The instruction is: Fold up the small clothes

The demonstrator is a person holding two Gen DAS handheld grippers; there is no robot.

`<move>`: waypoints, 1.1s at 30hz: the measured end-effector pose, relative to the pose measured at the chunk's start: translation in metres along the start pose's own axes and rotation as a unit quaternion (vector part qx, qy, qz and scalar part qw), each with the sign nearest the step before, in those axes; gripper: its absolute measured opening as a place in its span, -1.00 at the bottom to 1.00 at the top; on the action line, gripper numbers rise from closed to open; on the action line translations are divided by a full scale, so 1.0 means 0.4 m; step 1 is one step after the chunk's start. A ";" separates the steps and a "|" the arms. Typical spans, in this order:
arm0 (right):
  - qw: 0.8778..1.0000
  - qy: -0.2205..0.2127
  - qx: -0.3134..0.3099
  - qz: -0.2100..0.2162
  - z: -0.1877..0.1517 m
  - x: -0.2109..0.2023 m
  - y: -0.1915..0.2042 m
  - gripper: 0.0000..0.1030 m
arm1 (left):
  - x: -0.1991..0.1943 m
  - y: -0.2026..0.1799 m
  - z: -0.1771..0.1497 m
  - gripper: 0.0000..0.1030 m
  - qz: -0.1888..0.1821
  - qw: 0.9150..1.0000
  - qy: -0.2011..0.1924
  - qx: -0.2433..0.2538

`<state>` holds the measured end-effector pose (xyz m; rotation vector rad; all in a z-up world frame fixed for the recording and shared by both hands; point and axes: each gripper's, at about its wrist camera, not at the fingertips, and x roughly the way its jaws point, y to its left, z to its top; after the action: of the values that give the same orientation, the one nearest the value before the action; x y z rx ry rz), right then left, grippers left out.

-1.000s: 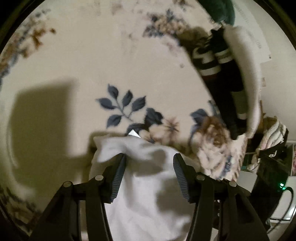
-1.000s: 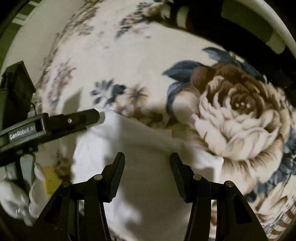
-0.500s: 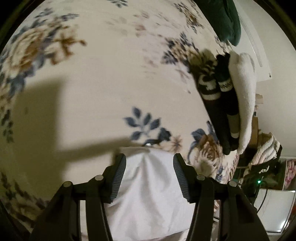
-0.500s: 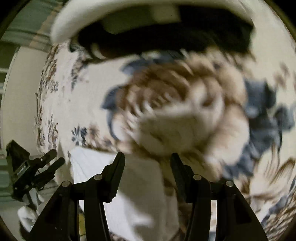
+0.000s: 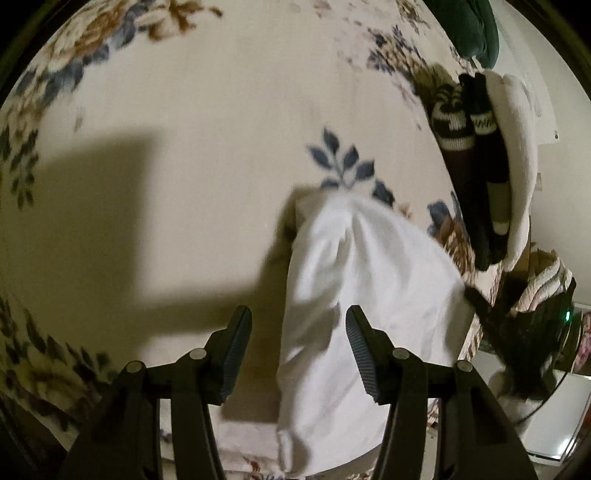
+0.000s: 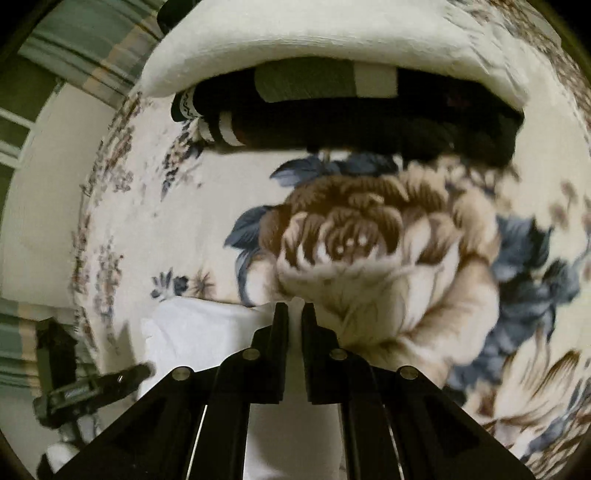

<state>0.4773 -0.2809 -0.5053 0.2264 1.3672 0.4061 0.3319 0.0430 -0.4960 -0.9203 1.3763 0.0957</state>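
Note:
A small white garment (image 5: 369, 288) lies rumpled on the floral blanket (image 5: 207, 147). My left gripper (image 5: 299, 325) hovers over its left edge with the jaws open; cloth lies under the right finger (image 5: 360, 343), and neither pad presses it. In the right wrist view my right gripper (image 6: 294, 314) is shut on the garment's (image 6: 207, 328) far edge, a thin white strip pinched between the pads. The left gripper (image 6: 92, 384) shows at the lower left of that view, beside the garment's other side.
A pile of dark striped socks (image 5: 476, 177) under a folded white cloth (image 5: 517, 147) lies at the blanket's right side, close ahead of the right gripper (image 6: 332, 122). A dark green cushion (image 5: 469, 26) sits behind. The bed's edge and clutter (image 5: 535, 325) are at the right.
The right gripper's jaws went from wide apart to shut on the white garment's edge. The left gripper slid left, so the garment now sits off to the right of its jaws.

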 end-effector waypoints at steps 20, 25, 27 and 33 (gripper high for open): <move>0.997 0.067 0.025 -0.001 -0.005 0.022 -0.043 -0.22 | -0.025 0.107 -0.040 -0.02 -0.136 0.989 0.028 -0.054; 0.995 0.072 0.062 0.038 -0.038 0.006 -0.074 -0.20 | -0.027 0.059 0.020 0.11 -0.133 0.991 0.003 -0.025; 0.990 0.082 0.095 0.060 -0.050 0.027 -0.092 -0.20 | 0.002 0.041 0.041 0.11 -0.126 0.992 0.001 -0.016; 0.996 0.034 0.075 0.031 -0.021 0.035 -0.060 -0.78 | 0.063 -0.006 0.073 -0.34 -0.036 0.998 -0.015 0.049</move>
<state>0.4746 -0.2975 -0.5289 0.3822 1.4627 0.3665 0.3627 0.0479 -0.5189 -0.8826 1.3083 -0.0120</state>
